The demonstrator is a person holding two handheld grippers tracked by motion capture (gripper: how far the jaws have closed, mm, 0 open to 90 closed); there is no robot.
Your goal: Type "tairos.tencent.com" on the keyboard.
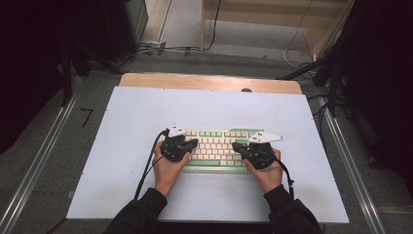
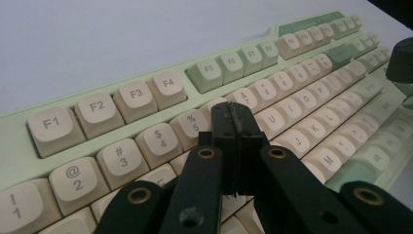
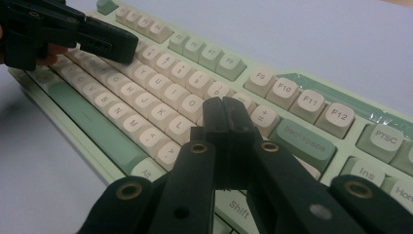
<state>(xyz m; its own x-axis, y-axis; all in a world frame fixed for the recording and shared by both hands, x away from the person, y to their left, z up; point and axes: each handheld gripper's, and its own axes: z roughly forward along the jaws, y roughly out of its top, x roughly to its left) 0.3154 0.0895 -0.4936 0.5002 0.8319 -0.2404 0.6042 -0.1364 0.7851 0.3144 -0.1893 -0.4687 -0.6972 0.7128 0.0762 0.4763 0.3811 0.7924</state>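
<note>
Keyboard (image 1: 216,149): pale green with cream keys, lying near the middle of the white table (image 1: 122,146), a little toward its near edge.
Left gripper (image 1: 194,143): jaws pressed together, empty, poised over the number row.
Right gripper (image 1: 235,146): jaws together, empty, above keys beside Backspace.

Camera layout: one overhead view, two close tool-mounted views.
High view looks down on the counter (image 1: 122,146); both tool views skim the shared keyboard (image 1: 216,146) from opposite ends.
</note>
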